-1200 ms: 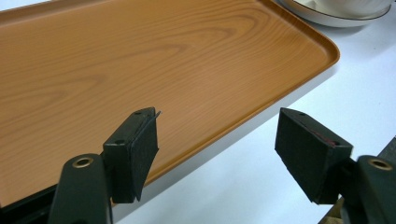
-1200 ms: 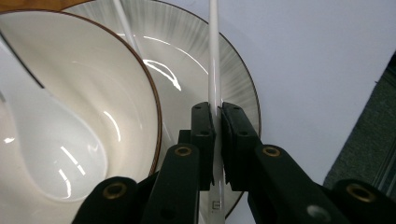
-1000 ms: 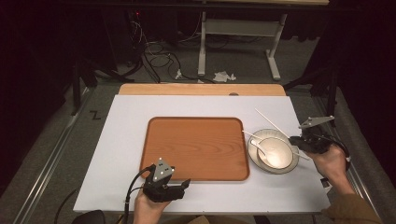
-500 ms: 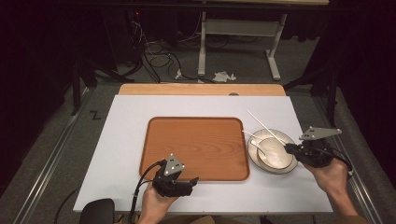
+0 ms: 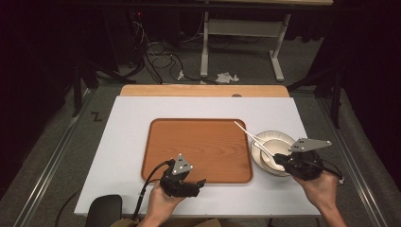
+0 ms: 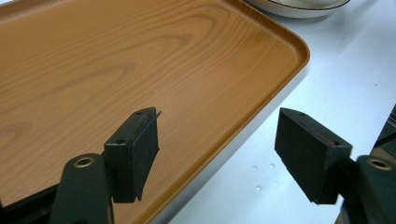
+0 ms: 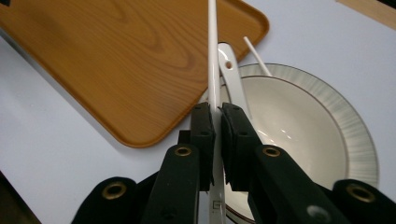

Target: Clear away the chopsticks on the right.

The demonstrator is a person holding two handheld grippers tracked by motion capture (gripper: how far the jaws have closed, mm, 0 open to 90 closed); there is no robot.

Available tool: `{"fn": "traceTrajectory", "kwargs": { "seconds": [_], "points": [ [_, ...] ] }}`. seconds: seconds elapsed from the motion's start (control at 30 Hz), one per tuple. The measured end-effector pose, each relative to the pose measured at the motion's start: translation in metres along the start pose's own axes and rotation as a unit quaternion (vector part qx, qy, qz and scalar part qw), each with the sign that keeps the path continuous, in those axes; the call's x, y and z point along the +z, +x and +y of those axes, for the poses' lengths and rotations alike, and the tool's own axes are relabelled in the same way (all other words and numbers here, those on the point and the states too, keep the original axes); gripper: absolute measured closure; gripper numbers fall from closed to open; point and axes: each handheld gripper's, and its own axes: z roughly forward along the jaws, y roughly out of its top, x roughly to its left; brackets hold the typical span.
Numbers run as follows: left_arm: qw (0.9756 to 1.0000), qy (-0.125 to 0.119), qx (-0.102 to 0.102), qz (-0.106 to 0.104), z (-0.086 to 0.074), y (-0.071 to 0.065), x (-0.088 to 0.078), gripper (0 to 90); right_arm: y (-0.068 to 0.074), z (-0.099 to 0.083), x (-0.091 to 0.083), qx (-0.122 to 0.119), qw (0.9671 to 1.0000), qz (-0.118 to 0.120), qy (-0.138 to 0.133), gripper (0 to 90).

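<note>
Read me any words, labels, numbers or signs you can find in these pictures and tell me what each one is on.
"Z": a black mark that reads like this letter, on the grey floor left of the table.
A small grey mark near the lower end of the white chopstick clamped in the right hand-held gripper: too small and blurred to read.
No legible text on the wooden tray, the bowl or the spoon.

Table (image 5: 127,142) evenly lit from above; surrounding room dark. High view soft, slightly blurred. Gripper views sharper; faint glare on bowl (image 7: 303,121).
</note>
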Motion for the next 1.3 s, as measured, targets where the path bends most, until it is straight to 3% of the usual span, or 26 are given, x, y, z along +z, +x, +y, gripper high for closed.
{"fn": "traceTrajectory", "kwargs": {
  "seconds": [0.17,0.5,0.77,0.97,1.3],
  "points": [
    [1.0000,0.000,0.001,-0.003,0.001,0.000,0.000,30.3,0.011,0.003,0.009,-0.002,0.9999,0.014,0.000,85.2],
    [1.0000,-0.004,-0.002,0.000,0.000,-0.001,-0.004,30.3,0.043,0.012,0.050,-0.025,0.9984,0.029,0.041,85.2],
    [0.9999,-0.005,-0.008,0.008,-0.005,-0.001,-0.009,30.2,0.049,0.015,0.080,-0.031,0.9965,0.032,0.070,85.2],
    [0.9992,-0.012,-0.030,0.026,-0.013,0.005,-0.019,30.2,0.051,0.019,0.102,-0.035,0.9948,0.021,0.093,85.1],
    [0.9976,-0.017,-0.046,0.050,-0.025,0.005,-0.033,30.2,0.047,0.027,0.128,-0.028,0.9942,0.032,0.098,84.9]
  ]
}}
